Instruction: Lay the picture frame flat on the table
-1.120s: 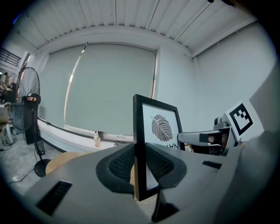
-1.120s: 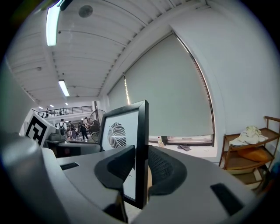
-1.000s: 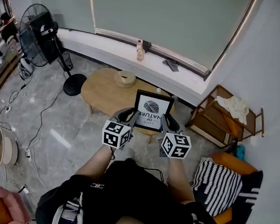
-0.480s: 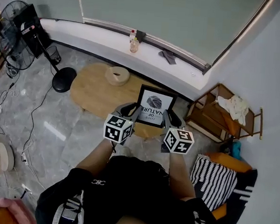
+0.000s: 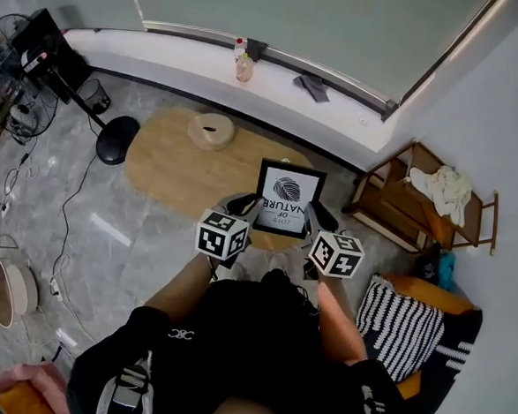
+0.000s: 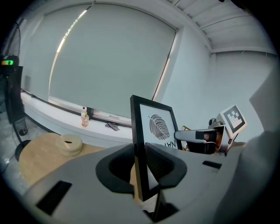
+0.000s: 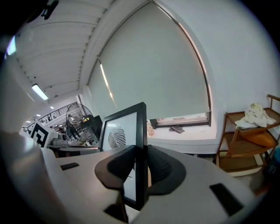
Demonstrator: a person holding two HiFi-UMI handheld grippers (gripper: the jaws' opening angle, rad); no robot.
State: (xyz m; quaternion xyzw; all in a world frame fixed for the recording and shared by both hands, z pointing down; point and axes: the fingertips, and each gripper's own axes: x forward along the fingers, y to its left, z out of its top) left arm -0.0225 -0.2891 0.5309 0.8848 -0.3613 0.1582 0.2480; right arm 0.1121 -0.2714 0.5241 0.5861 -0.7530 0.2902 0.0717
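The black picture frame, with a white leaf print, stands upright over the near right edge of the oval wooden table. I cannot tell whether its bottom edge touches the tabletop. My left gripper is shut on the frame's left edge. In the left gripper view the frame sits edge-on between the dark pads of that gripper. My right gripper clamps the right edge, its jaws closing a little tighter on it. In the right gripper view the frame is pinched by that gripper.
A round wooden holder sits at the table's far side. A small bottle and a dark object lie on the windowsill. A fan stands at the left, a wooden shelf and a striped cushion at the right.
The head view has swung, so the table and fan sit further left in it. The frame stays upright in both grippers and has shifted towards the table's right end.
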